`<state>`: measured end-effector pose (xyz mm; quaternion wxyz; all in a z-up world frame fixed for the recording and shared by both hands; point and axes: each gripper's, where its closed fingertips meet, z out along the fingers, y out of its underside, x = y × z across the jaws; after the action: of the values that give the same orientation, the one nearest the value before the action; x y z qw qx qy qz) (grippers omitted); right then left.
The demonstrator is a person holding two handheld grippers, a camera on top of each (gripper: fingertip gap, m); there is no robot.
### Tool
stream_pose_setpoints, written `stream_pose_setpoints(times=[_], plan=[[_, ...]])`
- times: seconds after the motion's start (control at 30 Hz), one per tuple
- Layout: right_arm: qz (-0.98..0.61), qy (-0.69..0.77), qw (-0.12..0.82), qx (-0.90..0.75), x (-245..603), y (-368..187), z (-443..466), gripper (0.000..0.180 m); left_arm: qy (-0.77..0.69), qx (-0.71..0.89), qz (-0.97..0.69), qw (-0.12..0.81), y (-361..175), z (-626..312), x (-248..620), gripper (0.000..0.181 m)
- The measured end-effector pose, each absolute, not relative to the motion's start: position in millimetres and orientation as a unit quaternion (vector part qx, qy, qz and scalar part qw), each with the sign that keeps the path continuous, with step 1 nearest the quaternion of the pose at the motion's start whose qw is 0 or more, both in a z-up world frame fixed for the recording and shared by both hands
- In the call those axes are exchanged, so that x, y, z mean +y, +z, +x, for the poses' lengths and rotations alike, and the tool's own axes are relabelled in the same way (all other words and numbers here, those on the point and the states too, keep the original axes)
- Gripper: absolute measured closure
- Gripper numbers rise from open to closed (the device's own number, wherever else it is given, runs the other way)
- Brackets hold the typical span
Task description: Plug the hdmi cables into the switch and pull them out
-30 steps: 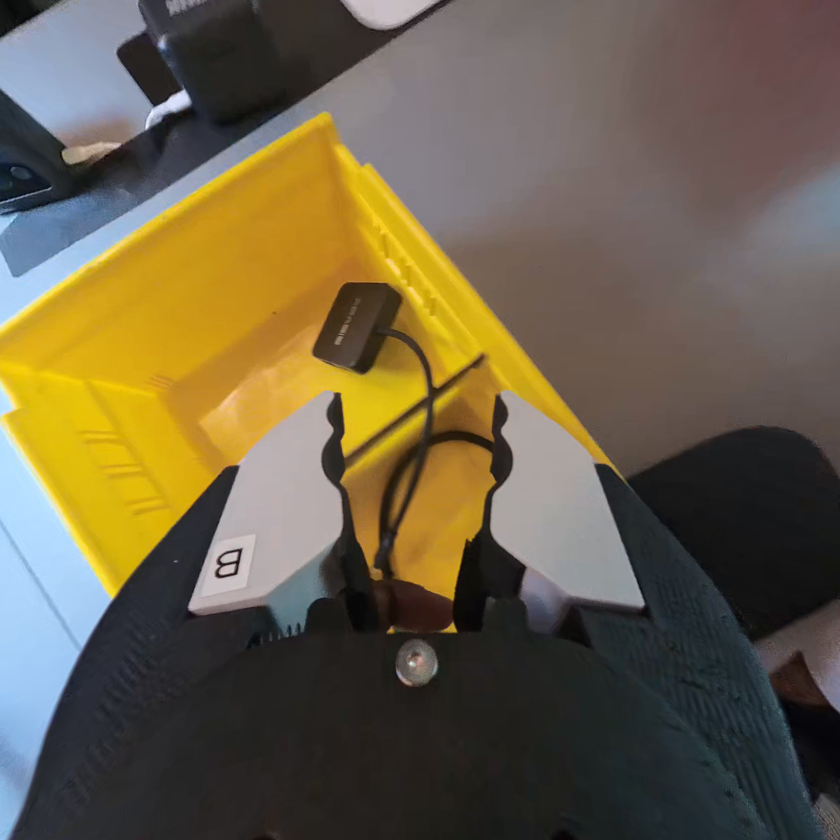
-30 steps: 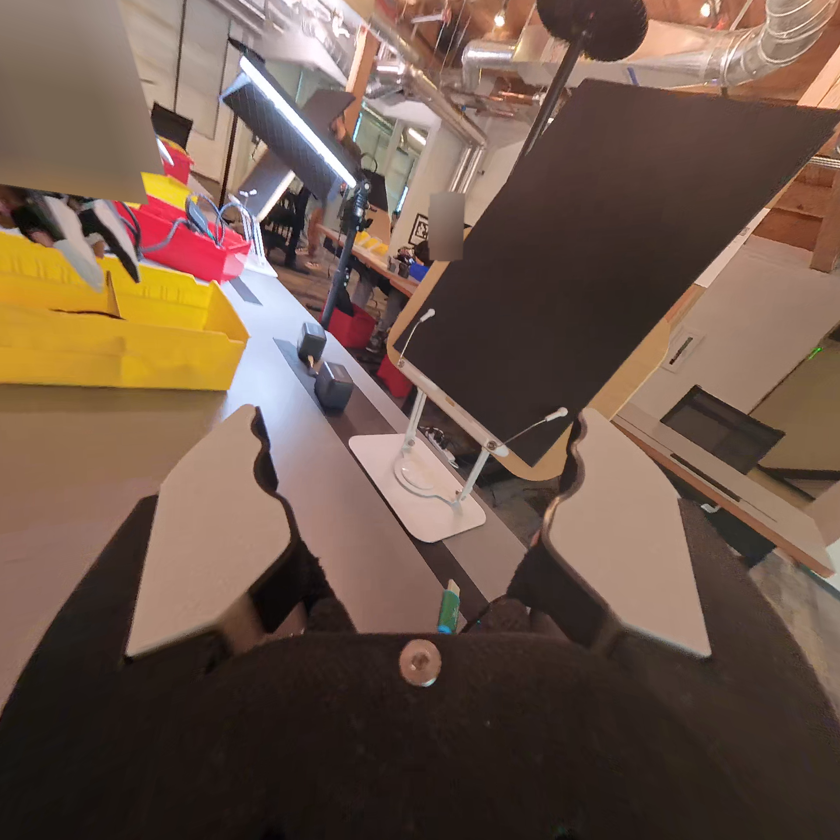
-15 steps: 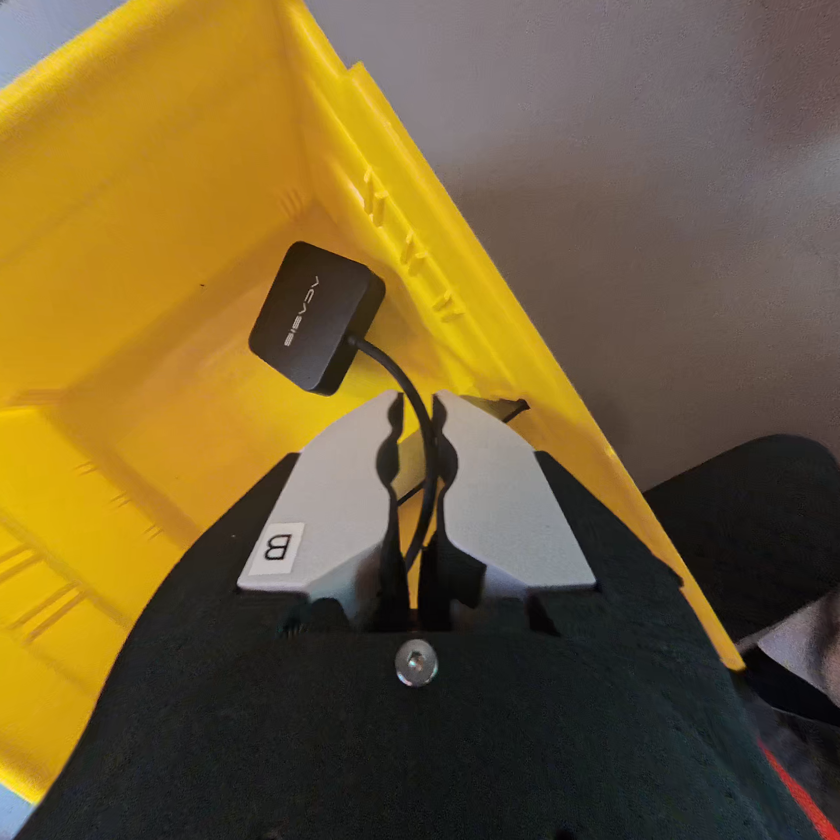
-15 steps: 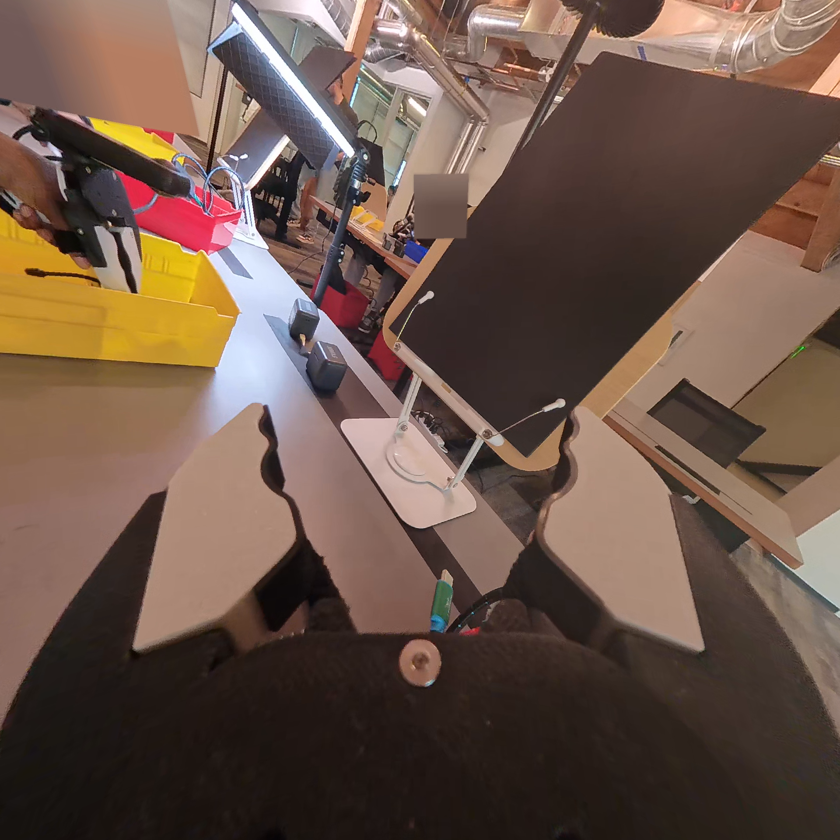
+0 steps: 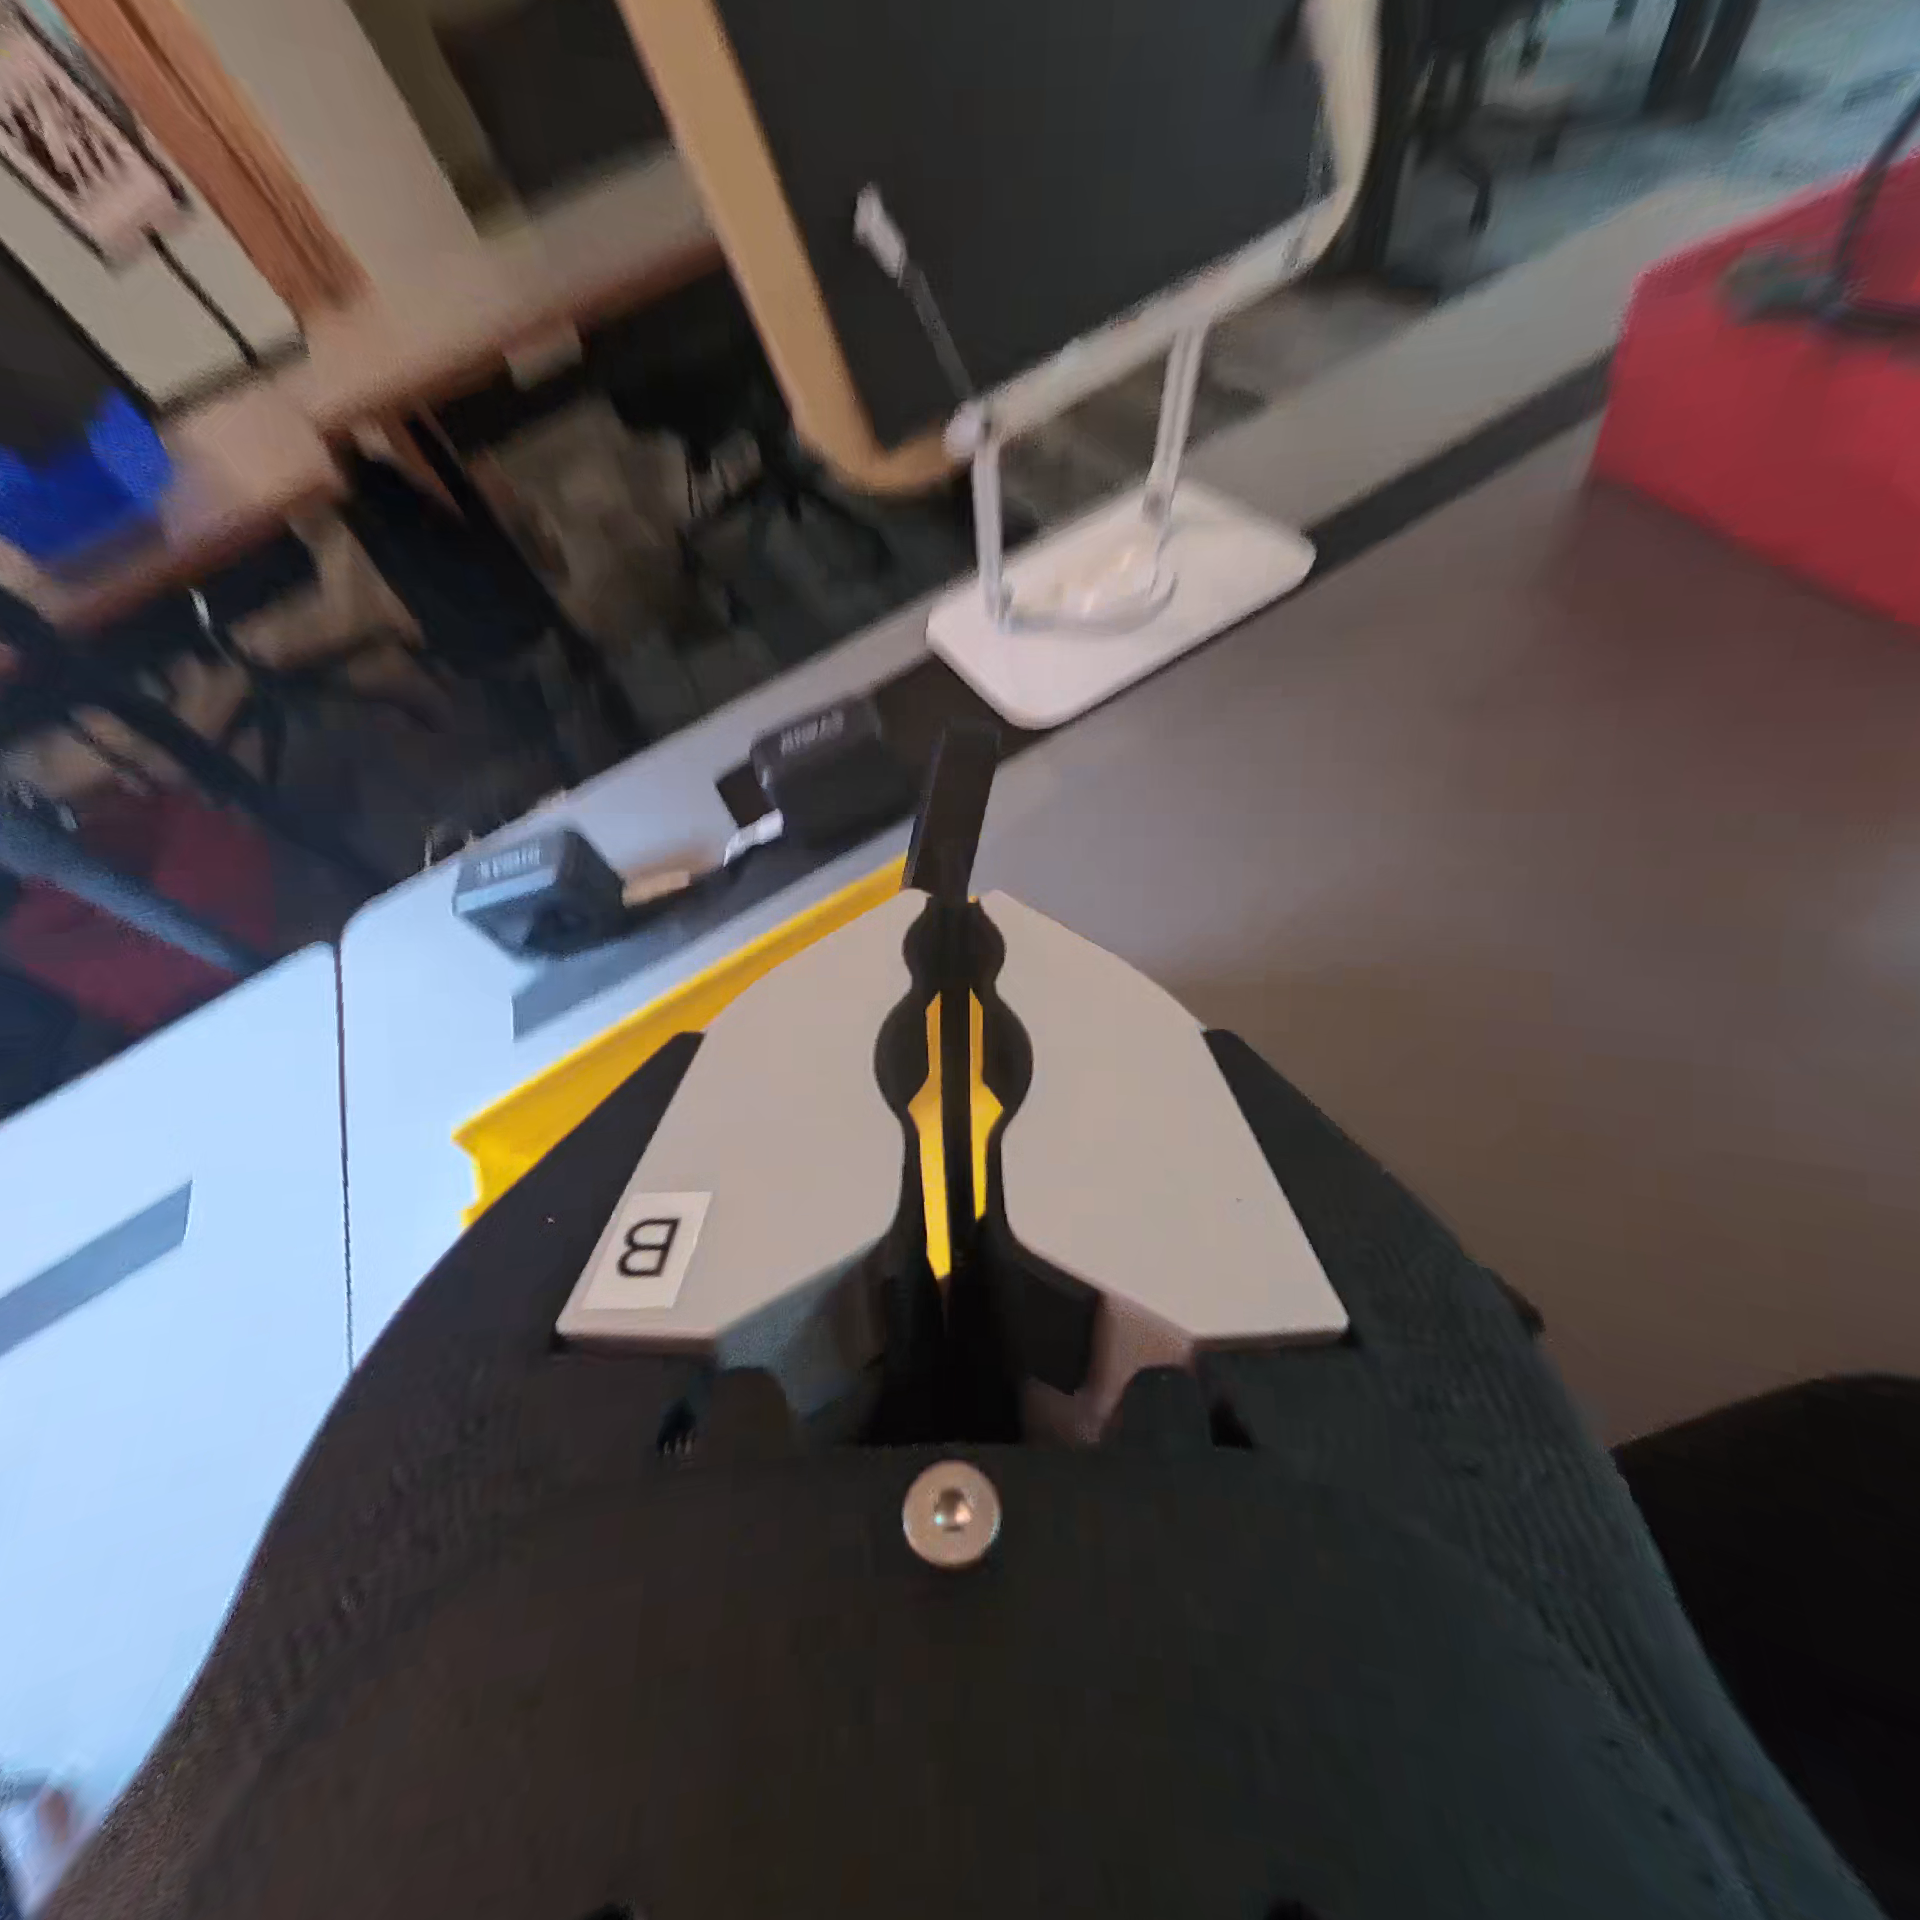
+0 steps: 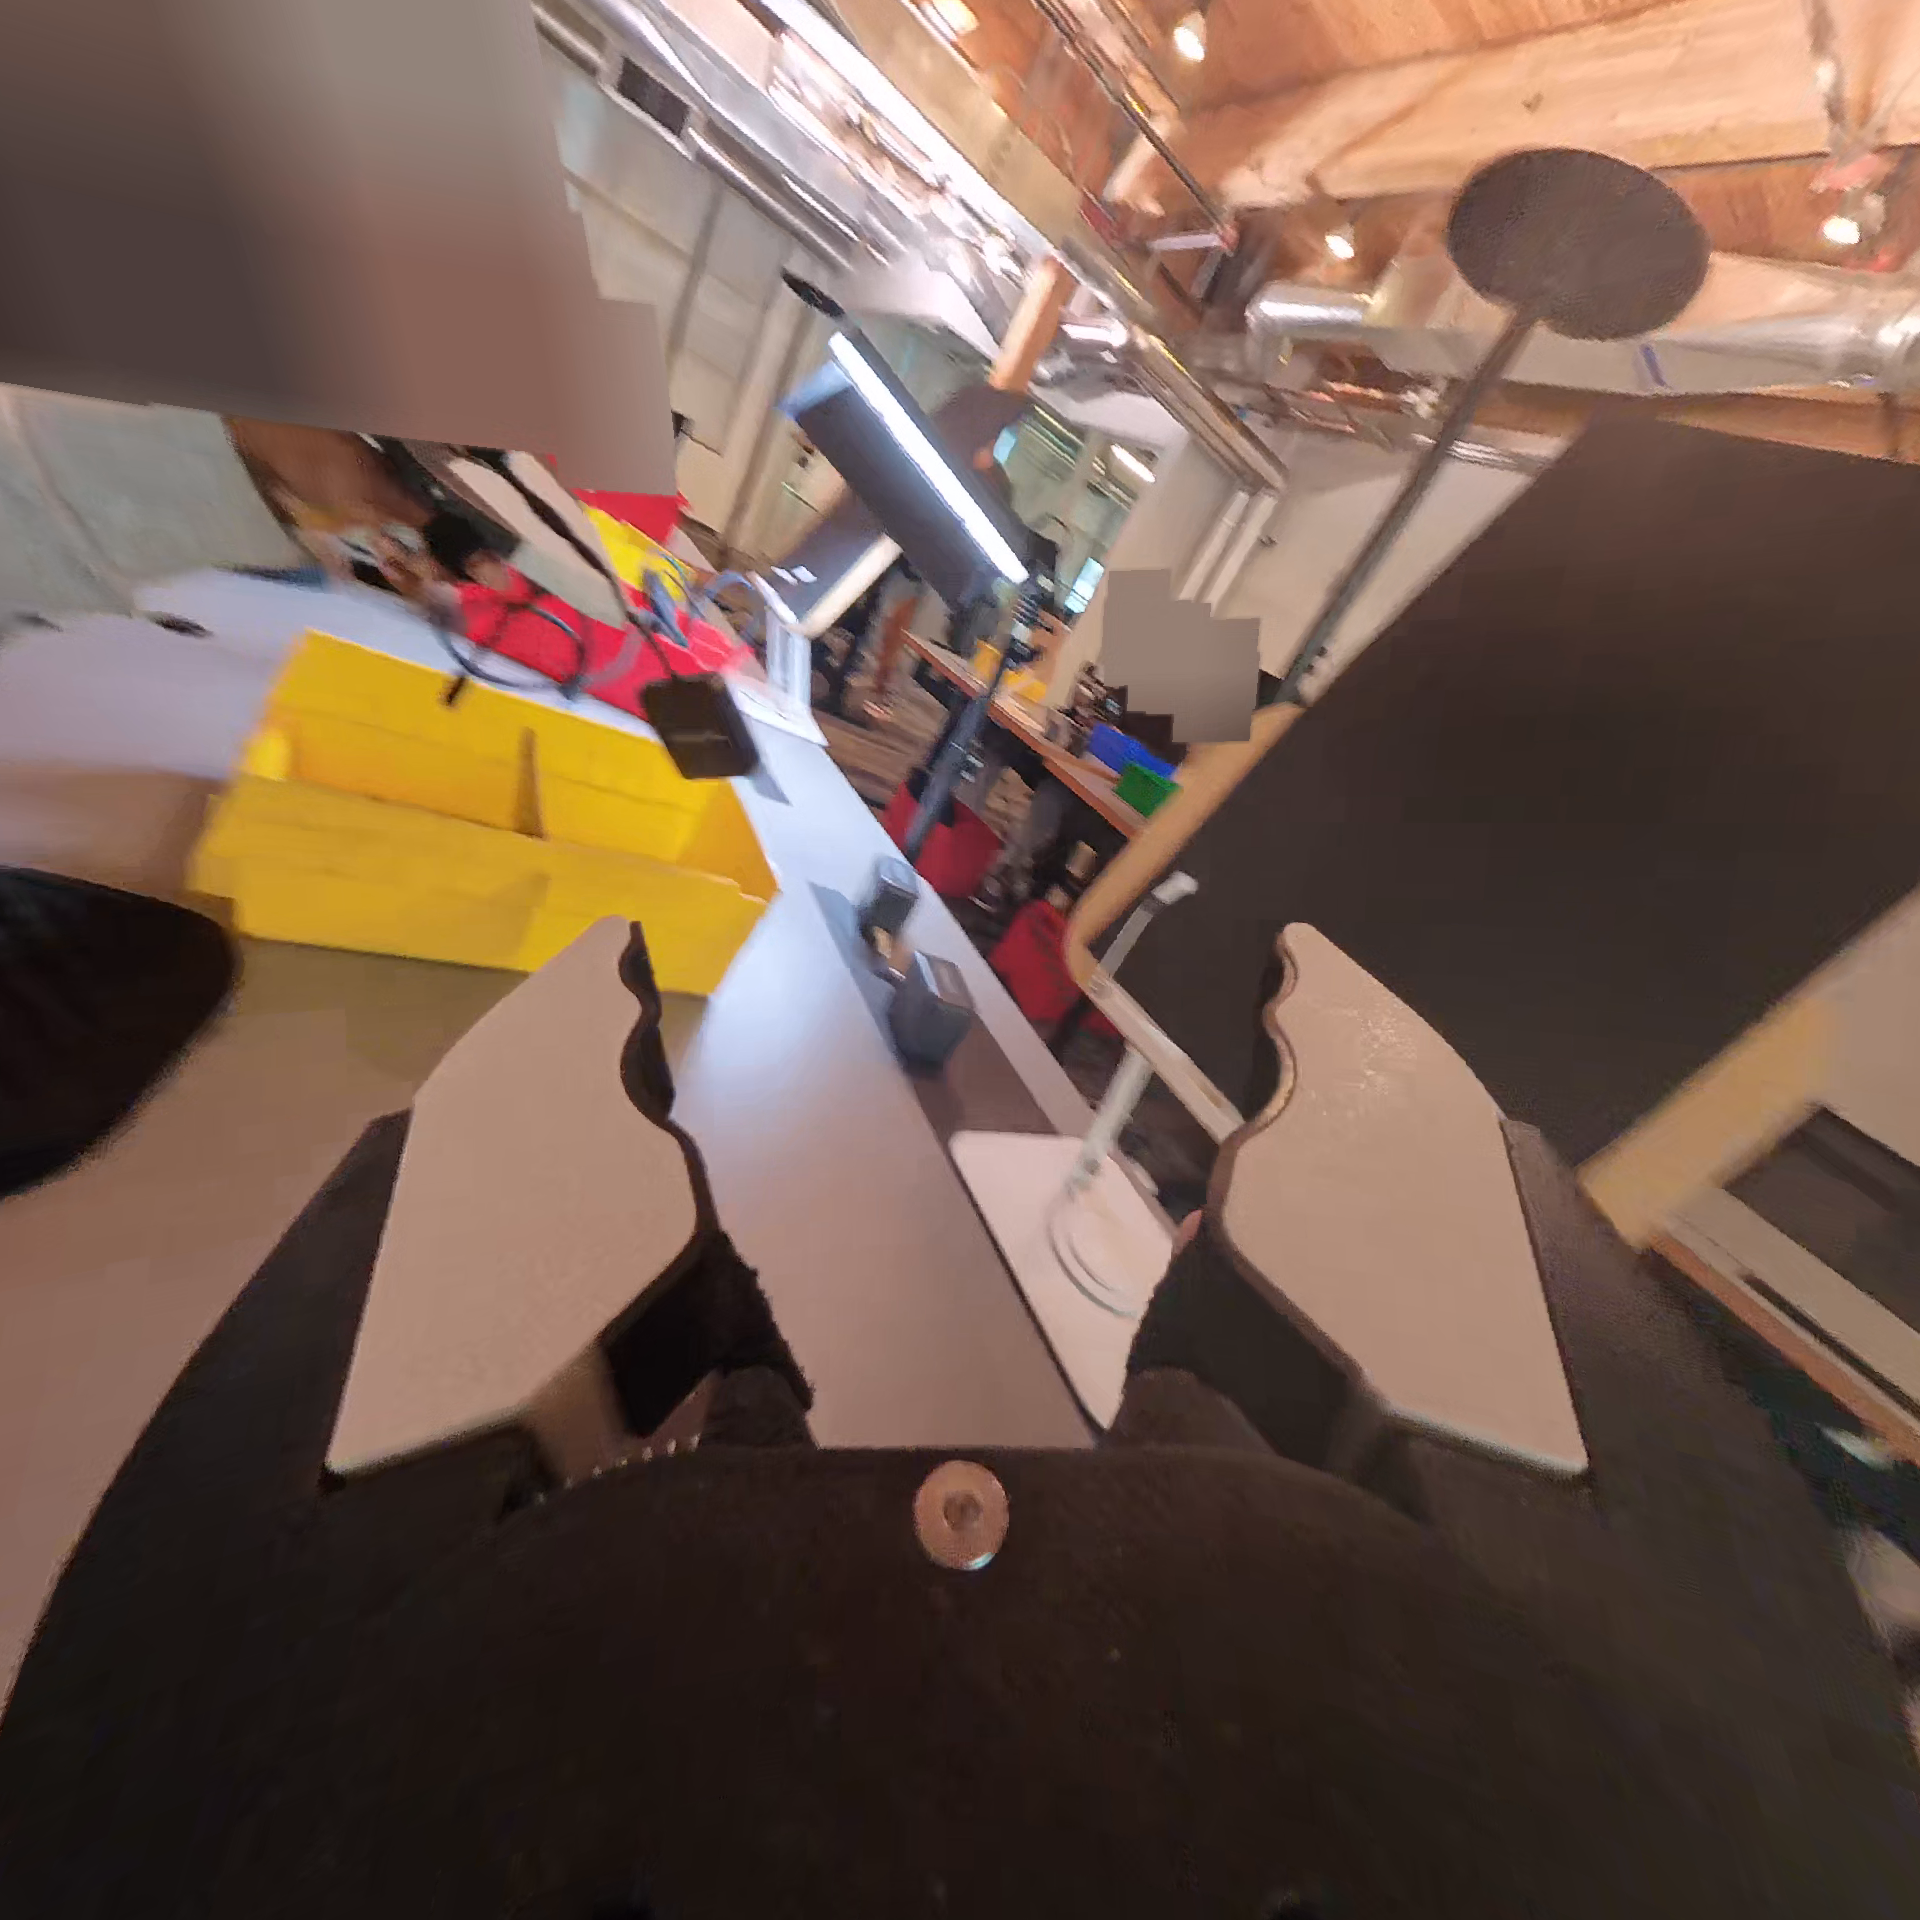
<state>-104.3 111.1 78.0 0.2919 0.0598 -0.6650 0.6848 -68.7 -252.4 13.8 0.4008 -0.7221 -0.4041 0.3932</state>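
- Two grippers are seen: the left gripper (image 5: 951,914) has its jaws pinched on a thin black cable (image 5: 954,1081), and the right gripper (image 6: 956,956) has its jaws spread wide with nothing between them.
- Cable is held, by judgement, so the small black switch (image 6: 698,724) at its end can be lifted out of the yellow bin (image 6: 468,831); in the right wrist view the switch is seen hanging above the bin's far corner, clear of the bin, not touching it.
- In the left wrist view the switch is seen edge-on, sticking up just past the left gripper's tips; detail is lost to blur.
- Right gripper is judged to be kept free above the desk (image 6: 862,1195), ready to take a plug or steady the switch; no plug is seen in any port, so plugging is judged not yet begun.
- Desk is grey and mostly bare near the right gripper; a dark strip along its far edge carries two black adapters (image 6: 930,1008).
- A white stand base (image 5: 1122,603) holds a large dark tilted board (image 6: 1558,748); a red bin (image 5: 1766,384) sits further along the desk.
- Room is an open workshop with wooden ceiling, exposed ducts, and a light panel on a stand.
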Motion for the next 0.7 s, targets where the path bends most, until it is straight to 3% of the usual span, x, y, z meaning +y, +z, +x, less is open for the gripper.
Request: stream_pose_setpoints(times=[0.03, 0.23, 0.4, 0.5, 0.53, 0.6, 0.7], plan=[[0.071, 0.699, 0.267, -0.66, 99.6, 77.3, -93.7, 0.071, 0.407, -0.383, -0.71, 0.429, 25.2, -58.3, -240.9, 0.177], [0.159, 0.713, 0.12, -0.673, 10.9, 29.3, -19.3, 0.062, 0.411, -0.25, -0.601, 0.638, 63.8, 27.1, -153.6, 0.177], [0.139, 0.756, -0.024, -0.639, -39.2, -0.9, 52.1, 0.075, 0.244, -0.179, -0.477, 0.825, 58.5, 97.7, -100.7, 0.177], [0.135, 0.785, -0.079, -0.599, -38.1, 2.5, 97.5, 0.1, 0.189, -0.187, -0.447, 0.854, 33.7, 116.8, -82.0, 0.178], [0.134, 0.792, -0.088, -0.589, -35.5, 3.9, 109.4, 0.115, 0.184, -0.194, -0.444, 0.855, 24.7, 121.1, -76.8, 0.177], [0.125, 0.804, -0.07, -0.577, -30.6, 4.2, 119.5, 0.163, 0.182, -0.198, -0.429, 0.862, 12.2, 131.9, -72.4, 0.177], [0.176, 0.786, -0.012, -0.592, -23.6, -5.1, 132.8, 0.166, 0.188, -0.213, -0.433, 0.856, -8.0, 143.8, -67.7, 0.174]])
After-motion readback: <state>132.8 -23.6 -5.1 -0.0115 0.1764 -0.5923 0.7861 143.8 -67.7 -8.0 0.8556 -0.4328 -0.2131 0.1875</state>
